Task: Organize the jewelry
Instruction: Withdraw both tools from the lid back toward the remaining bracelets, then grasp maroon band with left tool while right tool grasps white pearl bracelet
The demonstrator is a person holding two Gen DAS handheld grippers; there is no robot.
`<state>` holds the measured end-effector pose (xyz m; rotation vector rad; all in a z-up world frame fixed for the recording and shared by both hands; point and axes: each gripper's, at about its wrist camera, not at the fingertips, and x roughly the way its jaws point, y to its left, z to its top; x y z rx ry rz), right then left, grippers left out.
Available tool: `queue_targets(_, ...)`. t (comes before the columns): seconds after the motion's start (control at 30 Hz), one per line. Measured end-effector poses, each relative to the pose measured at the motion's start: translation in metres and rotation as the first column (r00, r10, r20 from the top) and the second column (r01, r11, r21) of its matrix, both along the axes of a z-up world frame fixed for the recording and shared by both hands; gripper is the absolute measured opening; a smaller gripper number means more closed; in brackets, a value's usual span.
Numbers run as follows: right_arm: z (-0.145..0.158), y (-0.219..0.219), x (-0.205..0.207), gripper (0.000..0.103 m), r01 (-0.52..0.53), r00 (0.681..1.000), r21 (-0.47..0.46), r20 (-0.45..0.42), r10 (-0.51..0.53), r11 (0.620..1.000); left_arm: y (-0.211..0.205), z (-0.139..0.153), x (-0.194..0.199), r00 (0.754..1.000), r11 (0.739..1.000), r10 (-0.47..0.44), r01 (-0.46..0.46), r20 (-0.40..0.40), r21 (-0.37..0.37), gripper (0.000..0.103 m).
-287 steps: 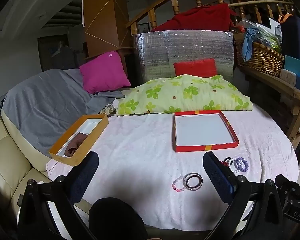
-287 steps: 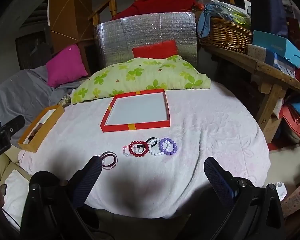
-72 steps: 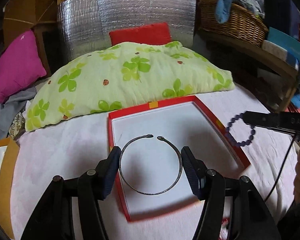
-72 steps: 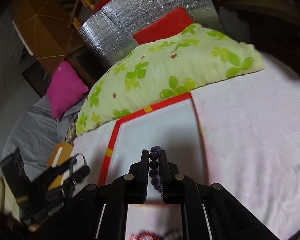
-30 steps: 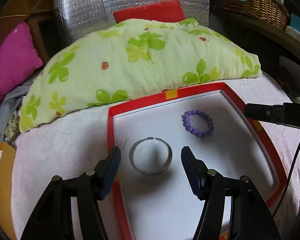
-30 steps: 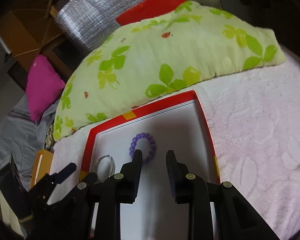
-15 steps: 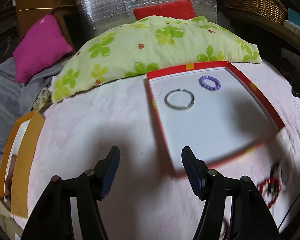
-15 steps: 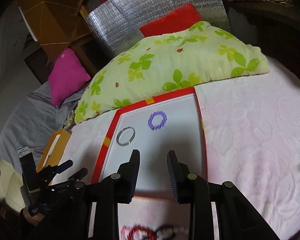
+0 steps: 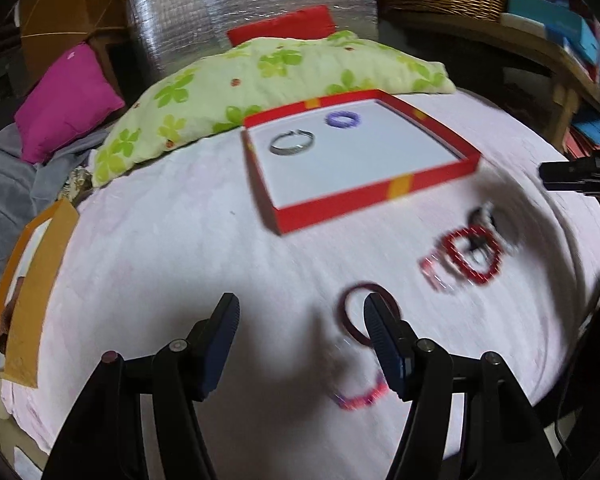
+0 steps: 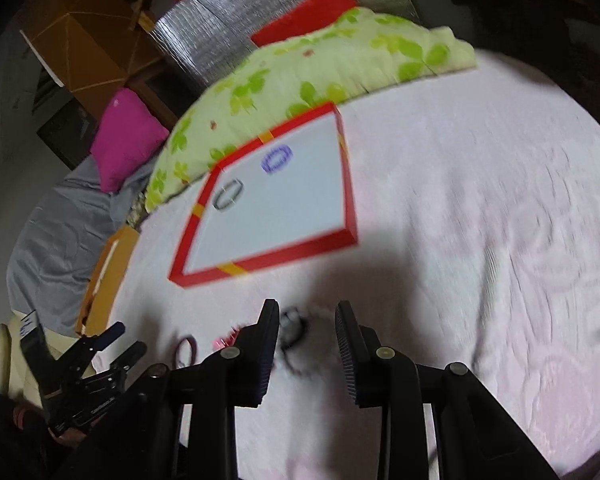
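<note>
Left wrist view: left tongs (image 9: pixel 298 320) spread, empty; dark bangle (image 9: pixel 366 314) lies flat just behind right finger, slightly right of gap. Tray (image 9: pixel 380 196) far.

Right wrist view: right tongs (image 10: pixel 307 320) part-spread, empty; blurred beads (image 10: pixel 294 330) near left finger.

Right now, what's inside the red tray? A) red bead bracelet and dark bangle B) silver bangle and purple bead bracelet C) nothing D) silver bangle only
B: the silver bangle and the purple bead bracelet lie apart on the white floor of the red tray.
</note>
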<state>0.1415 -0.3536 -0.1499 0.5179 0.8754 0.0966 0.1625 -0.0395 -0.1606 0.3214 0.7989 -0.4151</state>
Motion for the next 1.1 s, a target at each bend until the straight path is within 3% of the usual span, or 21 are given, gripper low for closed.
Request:
queue_targets(0.37,-0.029,0.005,0.009,0.032,-0.025,0.994,-0.057,-0.107,0.019,0.998,-0.011,-0.016,0.000,0.995,0.997,-0.045,0.039,-0.094,-0.067,0.067)
queue_targets(0.63,-0.031,0.017,0.012,0.032,-0.060,0.992,-0.099,-0.117,0.048,0.993,-0.015,-0.027,0.011,0.988,0.995,-0.025,0.010,-0.153,-0.098,0.069)
queue_targets(1.0,-0.036,0.012,0.015,0.032,-0.034,0.992,-0.092,-0.123,0.022,0.995,-0.031,-0.041,0.020,0.982,0.998,-0.027,0.016,-0.186,-0.059,0.069)
queue_targets(1.1,-0.036,0.012,0.016,0.032,-0.032,0.993,-0.086,-0.119,0.022,0.996,-0.033,-0.043,0.020,0.979,0.997,-0.046,0.033,-0.200,-0.066,0.059)
